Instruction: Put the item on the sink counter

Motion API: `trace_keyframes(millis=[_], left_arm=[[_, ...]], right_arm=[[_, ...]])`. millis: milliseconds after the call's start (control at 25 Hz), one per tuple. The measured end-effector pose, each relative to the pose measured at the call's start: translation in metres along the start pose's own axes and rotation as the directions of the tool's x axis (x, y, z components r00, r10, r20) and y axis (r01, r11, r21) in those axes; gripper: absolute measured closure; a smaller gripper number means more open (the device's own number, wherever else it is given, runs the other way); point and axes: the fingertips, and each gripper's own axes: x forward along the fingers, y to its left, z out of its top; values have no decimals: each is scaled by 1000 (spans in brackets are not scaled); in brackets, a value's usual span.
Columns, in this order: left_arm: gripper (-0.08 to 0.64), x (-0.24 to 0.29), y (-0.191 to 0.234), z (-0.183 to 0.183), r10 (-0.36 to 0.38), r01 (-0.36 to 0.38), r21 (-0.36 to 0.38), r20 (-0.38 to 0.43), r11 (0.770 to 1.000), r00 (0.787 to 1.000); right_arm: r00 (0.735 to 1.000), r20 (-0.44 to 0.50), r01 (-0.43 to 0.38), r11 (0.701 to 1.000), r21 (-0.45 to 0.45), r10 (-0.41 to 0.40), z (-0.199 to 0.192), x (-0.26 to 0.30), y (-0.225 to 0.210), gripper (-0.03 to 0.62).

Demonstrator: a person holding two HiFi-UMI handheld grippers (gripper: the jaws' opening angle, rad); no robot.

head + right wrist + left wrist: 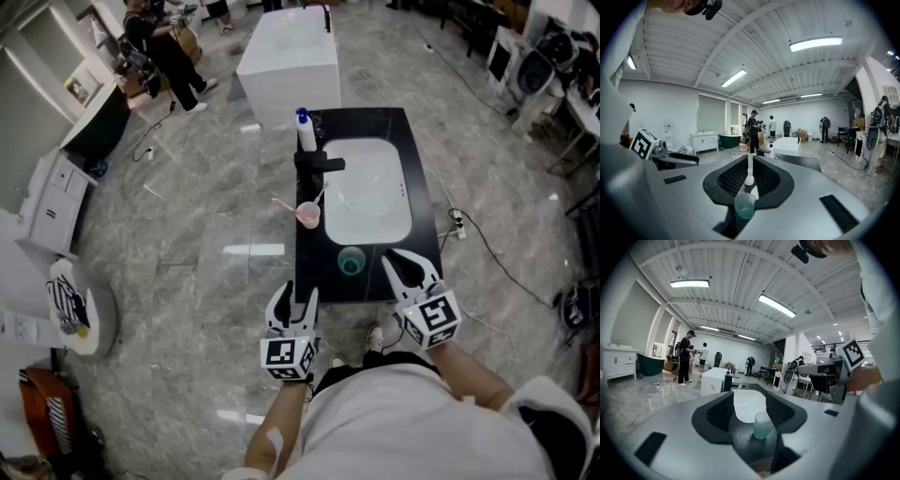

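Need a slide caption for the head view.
Green cup stands on the black sink counter near its front edge; left claw and right claw open, empty.

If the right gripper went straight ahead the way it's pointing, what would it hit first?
Probably the green cup on the sink counter, seen low between the right gripper's open fingers; depth is unclear.

Both grippers are held out in front of the body, side by side and well apart, pointing forward and only slightly downward. The left gripper [300, 291] has its jaws apart with a clear gap. The right gripper [401, 262] also has its jaws apart, but the gap between its pads [766, 179] is narrow. Behind the fingers of each one sits its marker cube [288, 354].
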Motion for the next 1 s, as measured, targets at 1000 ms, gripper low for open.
trace_keyframes(millis=[1000], left_arm=[[523,2,31,30,61,-62,7,52,998,997]], right_arm=[[997,3,-74,997,-10,74,11,56,7,538]])
